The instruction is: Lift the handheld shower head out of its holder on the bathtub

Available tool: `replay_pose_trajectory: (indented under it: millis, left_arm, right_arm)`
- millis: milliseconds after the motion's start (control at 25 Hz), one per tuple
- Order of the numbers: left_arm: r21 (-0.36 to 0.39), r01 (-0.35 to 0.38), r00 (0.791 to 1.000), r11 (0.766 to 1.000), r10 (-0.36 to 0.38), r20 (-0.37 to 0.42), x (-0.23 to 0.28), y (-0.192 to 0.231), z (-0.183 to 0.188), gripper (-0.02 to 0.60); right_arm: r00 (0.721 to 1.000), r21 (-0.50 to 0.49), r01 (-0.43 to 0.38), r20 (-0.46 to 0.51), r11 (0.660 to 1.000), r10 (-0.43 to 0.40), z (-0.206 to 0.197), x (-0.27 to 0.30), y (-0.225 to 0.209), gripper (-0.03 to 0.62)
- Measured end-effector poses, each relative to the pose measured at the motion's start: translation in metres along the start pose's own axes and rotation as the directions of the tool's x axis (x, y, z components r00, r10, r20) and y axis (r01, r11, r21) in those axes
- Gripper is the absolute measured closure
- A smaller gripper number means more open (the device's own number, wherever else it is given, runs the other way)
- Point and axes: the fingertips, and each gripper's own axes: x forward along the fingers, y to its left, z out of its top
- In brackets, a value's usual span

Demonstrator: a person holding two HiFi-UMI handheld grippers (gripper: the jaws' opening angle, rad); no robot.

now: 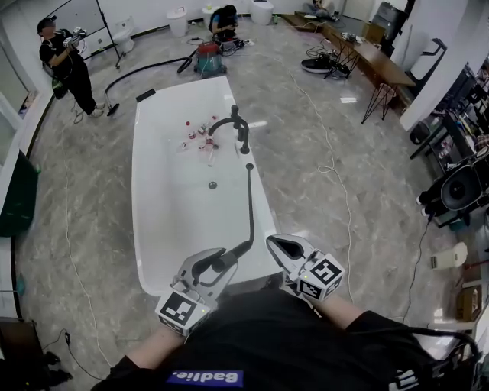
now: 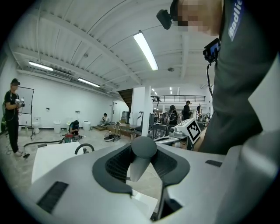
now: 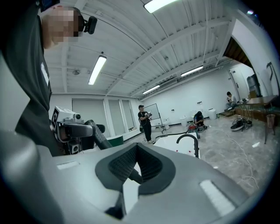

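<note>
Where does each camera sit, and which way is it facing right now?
Head view: on the person's head, looking steeply down the bathtub; shows both arms, left gripper and right gripper.
Left gripper view: on that gripper, looking along its jaws, closed on the shower head; the person's torso at right.
Right gripper view: along its own empty jaws; torso at left.
Shared: all three show the black faucet.

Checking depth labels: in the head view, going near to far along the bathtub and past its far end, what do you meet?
left gripper holding the shower head → drain → faucet → vacuum cleaner → crouching person
</note>
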Motion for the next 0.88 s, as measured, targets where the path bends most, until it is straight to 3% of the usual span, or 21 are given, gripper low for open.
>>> replay_pose_trajectory:
  millis: [240, 880]
  left_arm:
    - [0.000, 0.025, 0.999, 1.000, -0.025, 0.022, -0.003, -0.010, 0.021, 0.447]
    - [0.009, 0.032, 0.999, 0.999, -0.032, 0.035, 0.010, -0.018, 0.017, 0.448]
  right_arm:
    - [1.000, -0.014, -0.011, -0.004, 1.000, 0.011, 0.004, -0.002, 0.004, 0.602]
    - [0.999, -0.092, -0.055, -0.006, 0.994, 0.054, 0.005, 0.000, 0.020, 0.602]
